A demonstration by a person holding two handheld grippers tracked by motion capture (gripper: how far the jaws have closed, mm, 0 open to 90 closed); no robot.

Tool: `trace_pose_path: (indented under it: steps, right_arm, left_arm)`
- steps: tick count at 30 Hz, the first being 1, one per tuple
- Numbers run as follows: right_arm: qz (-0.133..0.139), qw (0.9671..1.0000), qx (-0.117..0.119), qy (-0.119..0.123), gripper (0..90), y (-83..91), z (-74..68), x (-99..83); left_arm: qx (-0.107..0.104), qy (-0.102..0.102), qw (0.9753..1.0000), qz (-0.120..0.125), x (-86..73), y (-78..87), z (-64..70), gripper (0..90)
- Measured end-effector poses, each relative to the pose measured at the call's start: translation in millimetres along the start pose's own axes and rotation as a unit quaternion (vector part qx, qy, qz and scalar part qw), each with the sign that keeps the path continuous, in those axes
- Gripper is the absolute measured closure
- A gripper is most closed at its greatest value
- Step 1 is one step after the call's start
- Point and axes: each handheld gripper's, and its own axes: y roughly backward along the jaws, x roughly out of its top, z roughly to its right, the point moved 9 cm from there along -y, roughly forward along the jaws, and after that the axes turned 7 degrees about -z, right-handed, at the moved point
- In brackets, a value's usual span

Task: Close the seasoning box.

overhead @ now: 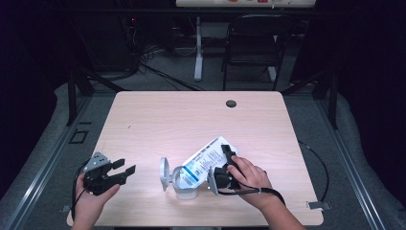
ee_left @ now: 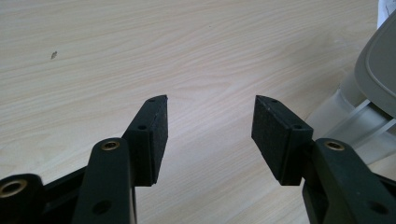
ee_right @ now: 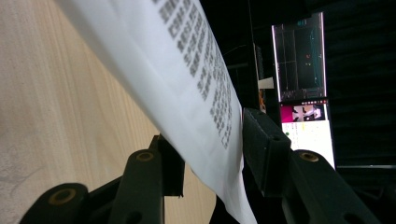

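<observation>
A white pouch [overhead: 206,160] with a blue label and black print lies slanted, its lower end in the mouth of a clear container [overhead: 184,189] whose grey flip lid [overhead: 164,173] stands open to the left. My right gripper [overhead: 229,155] is shut on the pouch's upper part. In the right gripper view the pouch [ee_right: 177,70] runs between the two jaws of this gripper [ee_right: 205,140]. My left gripper [overhead: 125,167] rests open at the table's front left, holding nothing. Its view shows its open jaws [ee_left: 210,116] over bare wood, with the container [ee_left: 355,121] and lid [ee_left: 378,65] at the right.
The light wooden table [overhead: 158,120] has a dark cable hole [overhead: 231,103] near its far edge. Behind it stand a black chair [overhead: 253,43] and a white desk leg [overhead: 198,48]. A lit monitor [ee_right: 301,60] shows in the dark background.
</observation>
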Motion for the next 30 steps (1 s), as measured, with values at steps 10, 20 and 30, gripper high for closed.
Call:
trace_pose_path:
  steps: [10, 20, 30]
  right_arm:
    - [0.006, 0.9991, 0.028, -0.031, 71.3, -0.2, -17.0, -2.4]
    - [0.011, 0.9975, 0.052, -0.046, 80.6, 1.0, -23.8, -1.7]
    - [0.008, 0.9929, 0.079, -0.089, 82.3, 2.5, -26.9, -4.1]
  left_arm:
    - [-0.001, 0.0, 1.0, 0.001, -0.1, -1.1, 0.5, 46.5]
    - [0.0, 0.0, 1.0, 0.0, -0.3, -1.3, 0.3, 46.6]
    - [-0.001, 0.0, 1.0, 0.001, -0.2, -1.4, 0.5, 46.6]
